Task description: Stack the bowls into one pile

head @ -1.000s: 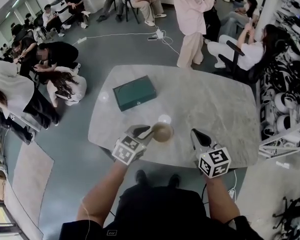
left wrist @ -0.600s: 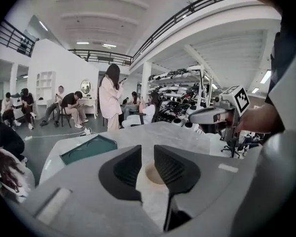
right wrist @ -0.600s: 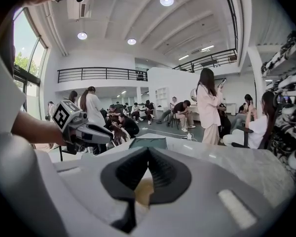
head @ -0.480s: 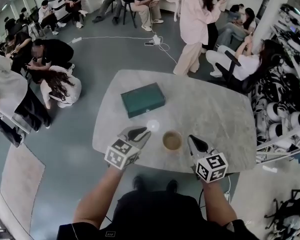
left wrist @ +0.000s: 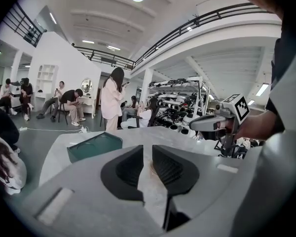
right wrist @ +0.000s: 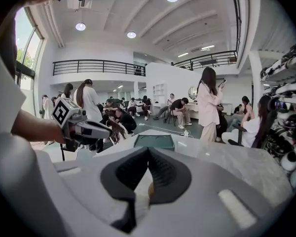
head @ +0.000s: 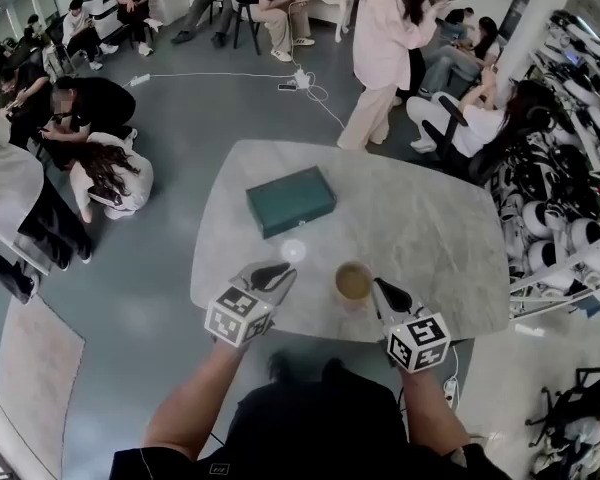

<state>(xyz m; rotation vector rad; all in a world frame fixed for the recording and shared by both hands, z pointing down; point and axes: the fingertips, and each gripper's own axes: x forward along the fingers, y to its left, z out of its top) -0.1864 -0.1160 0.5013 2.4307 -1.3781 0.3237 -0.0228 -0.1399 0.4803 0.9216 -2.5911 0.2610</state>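
A brown bowl [head: 353, 282] stands on the marble table [head: 430, 238] near its front edge; I cannot tell if more bowls sit inside it. My left gripper [head: 280, 269] hovers a little to the bowl's left. Its jaws are closing, with a narrow gap and only the tabletop showing between them [left wrist: 147, 154]. My right gripper [head: 378, 287] is shut and empty [right wrist: 148, 154], with its tip close by the bowl's right side. Each gripper also shows in the other's view: the right gripper [left wrist: 212, 123] and the left gripper [right wrist: 89, 129].
A dark green box [head: 290, 200] lies on the table beyond the bowl, also seen in the gripper views [left wrist: 94, 146] [right wrist: 154, 141]. A standing person [head: 385, 48] and seated people surround the table's far side. Shelves of white gear [head: 570, 218] line the right.
The left gripper was at the bowl's left rim; it has drawn off to the left and its jaws have narrowed. The right gripper has slid left, up beside the bowl. The bowl has stayed put.
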